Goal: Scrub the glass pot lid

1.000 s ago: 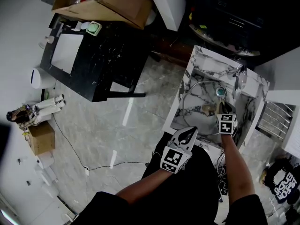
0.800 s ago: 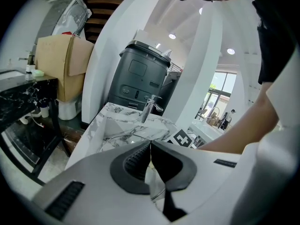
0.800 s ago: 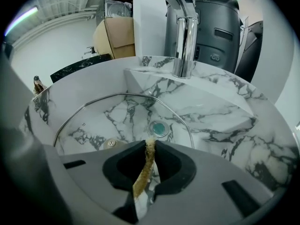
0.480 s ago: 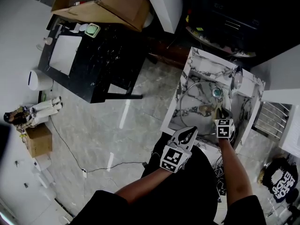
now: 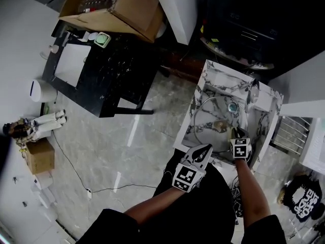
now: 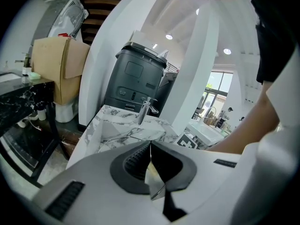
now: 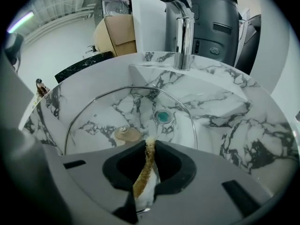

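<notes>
The glass pot lid point(image 5: 207, 117) lies flat in the marble sink point(image 5: 216, 72), its tan knob point(image 5: 221, 125) facing up. In the right gripper view the lid point(image 7: 103, 111) shows its round metal rim, with the knob point(image 7: 127, 134) just beyond the jaws. My right gripper point(image 5: 236, 131) hangs over the lid's near edge, shut on a thin brown-and-white scrub pad point(image 7: 144, 170). The right gripper point(image 7: 149, 146) is a little above the glass; I cannot tell if the pad touches it. My left gripper point(image 5: 206, 147) is shut, holds nothing, and stays outside the sink's near rim. In its own view the left gripper point(image 6: 150, 143) points at the sink.
A chrome faucet point(image 7: 182, 32) stands behind the teal drain point(image 7: 162, 116). A dark grey appliance point(image 7: 211, 18) is behind the sink. A black table point(image 5: 101, 60) with a cardboard box point(image 5: 117, 4) stands to the left across the marble floor. A metal rack point(image 5: 292, 131) is at the right.
The head view has drifted, so the sink sits lower in the picture. My right gripper has drawn back slightly toward the sink's near rim. The left gripper has hardly moved.
</notes>
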The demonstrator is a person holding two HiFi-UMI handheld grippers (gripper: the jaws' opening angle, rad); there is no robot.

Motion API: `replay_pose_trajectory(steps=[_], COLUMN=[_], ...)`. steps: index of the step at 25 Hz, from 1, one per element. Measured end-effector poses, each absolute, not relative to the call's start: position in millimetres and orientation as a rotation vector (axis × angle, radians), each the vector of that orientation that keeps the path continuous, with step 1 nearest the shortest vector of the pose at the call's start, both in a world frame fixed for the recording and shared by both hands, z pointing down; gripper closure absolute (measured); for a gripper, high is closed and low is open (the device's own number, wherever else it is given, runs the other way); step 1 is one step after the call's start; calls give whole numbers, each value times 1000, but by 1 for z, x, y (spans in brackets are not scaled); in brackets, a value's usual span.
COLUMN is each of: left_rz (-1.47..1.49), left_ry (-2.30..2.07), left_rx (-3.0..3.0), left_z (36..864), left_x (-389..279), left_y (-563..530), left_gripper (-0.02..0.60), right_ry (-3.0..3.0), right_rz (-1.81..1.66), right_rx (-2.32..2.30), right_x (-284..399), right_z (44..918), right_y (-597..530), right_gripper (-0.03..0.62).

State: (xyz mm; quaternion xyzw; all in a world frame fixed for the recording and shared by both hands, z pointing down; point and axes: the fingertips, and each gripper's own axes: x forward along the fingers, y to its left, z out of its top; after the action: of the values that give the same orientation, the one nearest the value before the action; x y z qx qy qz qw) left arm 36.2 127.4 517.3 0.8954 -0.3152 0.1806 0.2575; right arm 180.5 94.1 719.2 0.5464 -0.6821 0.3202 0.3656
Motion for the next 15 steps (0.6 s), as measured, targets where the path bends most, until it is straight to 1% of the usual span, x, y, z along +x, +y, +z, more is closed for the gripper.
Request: replay_pose_trajectory(steps=[15], left_rz=[466], left_ry=[-883], left_rx=[2421], left_z=[505], left_x=[26], left_y=[114], left_gripper=[566], right_ry=[-1801], right_rz=[837], right_rx=[1297], right_x=[162], right_z=[720], right_y=[97], right_gripper=[528])
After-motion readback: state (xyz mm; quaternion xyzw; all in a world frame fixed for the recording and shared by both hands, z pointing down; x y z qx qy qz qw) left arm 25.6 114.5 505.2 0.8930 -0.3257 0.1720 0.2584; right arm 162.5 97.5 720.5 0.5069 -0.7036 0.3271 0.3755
